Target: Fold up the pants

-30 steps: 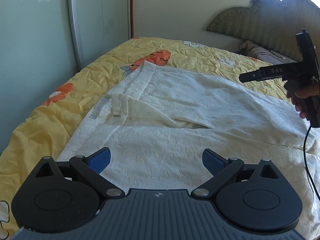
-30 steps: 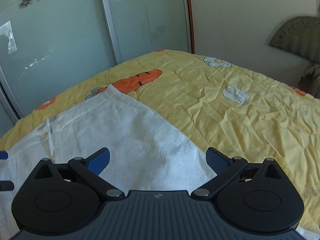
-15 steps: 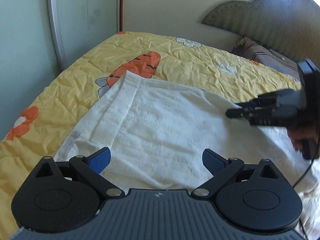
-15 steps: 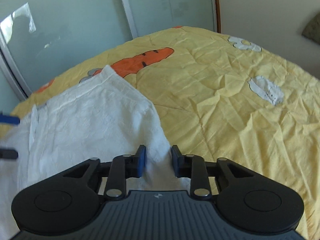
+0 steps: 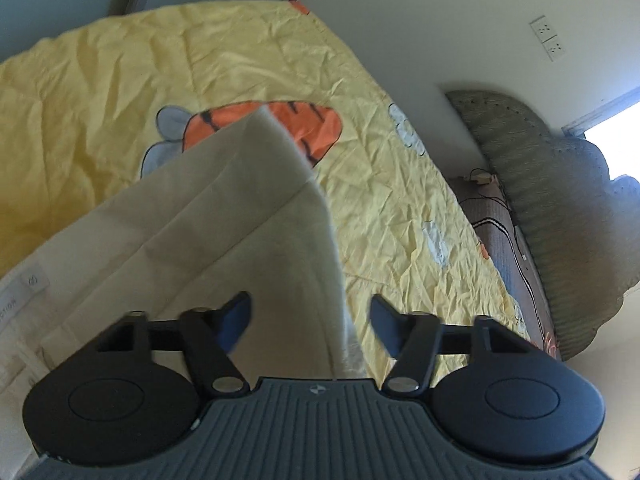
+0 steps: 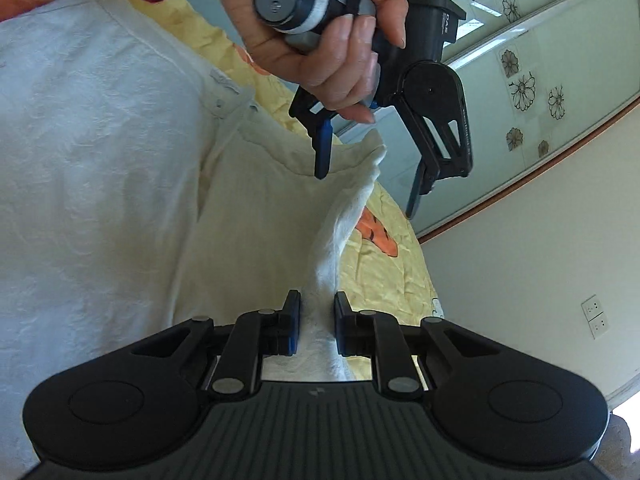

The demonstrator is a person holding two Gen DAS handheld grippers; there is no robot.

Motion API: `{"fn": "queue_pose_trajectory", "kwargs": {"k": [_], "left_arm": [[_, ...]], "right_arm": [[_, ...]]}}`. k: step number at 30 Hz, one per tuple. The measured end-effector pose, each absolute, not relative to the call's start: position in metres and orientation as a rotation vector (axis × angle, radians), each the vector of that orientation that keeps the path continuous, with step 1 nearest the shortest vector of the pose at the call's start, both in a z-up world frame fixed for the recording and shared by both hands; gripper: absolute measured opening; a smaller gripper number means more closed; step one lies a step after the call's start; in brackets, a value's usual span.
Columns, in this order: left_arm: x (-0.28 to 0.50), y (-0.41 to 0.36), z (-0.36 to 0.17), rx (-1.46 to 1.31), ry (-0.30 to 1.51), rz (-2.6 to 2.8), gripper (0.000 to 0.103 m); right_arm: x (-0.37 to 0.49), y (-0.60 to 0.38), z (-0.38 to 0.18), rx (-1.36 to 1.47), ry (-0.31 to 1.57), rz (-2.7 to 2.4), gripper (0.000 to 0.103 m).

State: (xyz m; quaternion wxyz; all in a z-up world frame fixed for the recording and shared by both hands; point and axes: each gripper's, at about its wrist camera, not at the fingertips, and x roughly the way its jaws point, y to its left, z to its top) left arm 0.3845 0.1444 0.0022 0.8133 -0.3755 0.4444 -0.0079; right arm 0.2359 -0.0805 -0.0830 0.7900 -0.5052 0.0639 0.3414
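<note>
White pants (image 6: 100, 152): spread on yellow bedspread (image 5: 100, 92), one edge lifted clear of it into a raised fold.
Right gripper (image 6: 316, 328): jaws closing, nearly together, pads pinching that lifted edge.
Left gripper (image 5: 310, 320): partly open and closing; pants edge between the fingers, pads not yet pressing. Held by a hand (image 6: 320, 40) above the pants' far corner.
Bedspread beyond the pants' edge: bare up to the headboard (image 5: 560, 208) and wall.
</note>
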Motion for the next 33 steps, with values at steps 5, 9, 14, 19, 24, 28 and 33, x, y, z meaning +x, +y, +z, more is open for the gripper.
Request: {"fn": "queue_pose_trajectory", "kwargs": {"k": [5, 9, 14, 19, 24, 28, 33], "left_arm": [[0.345, 0.142, 0.005, -0.722, 0.877, -0.008, 0.007], [0.286, 0.132, 0.023, -0.585, 0.766, -0.035, 0.007], [0.238, 0.121, 0.026, -0.471, 0.698, -0.045, 0.007], [0.224, 0.123, 0.02, -0.49, 0.686, -0.046, 0.007], [0.193, 0.141, 0.026, -0.53, 0.667, -0.078, 0.007], [0.15, 0.155, 0.029, -0.519, 0.65, -0.108, 0.007], [0.102, 0.163, 0.011, -0.481, 0.694, -0.092, 0.007]], "right_arm": [[0.228, -0.088, -0.08, -1.053, 0.158, 0.741, 0.024], [0.227, -0.118, -0.055, -1.002, 0.236, 0.763, 0.028], [0.245, -0.157, -0.044, -1.046, 0.391, 0.733, 0.053], [0.255, -0.175, -0.069, -1.112, 0.508, 0.573, 0.007], [0.192, -0.181, -0.059, -1.052, 0.399, 0.494, 0.005], [0.12, -0.182, -0.038, -0.971, 0.357, 0.516, 0.005], [0.044, -0.17, -0.046, -0.926, 0.389, 0.573, 0.005]]}}
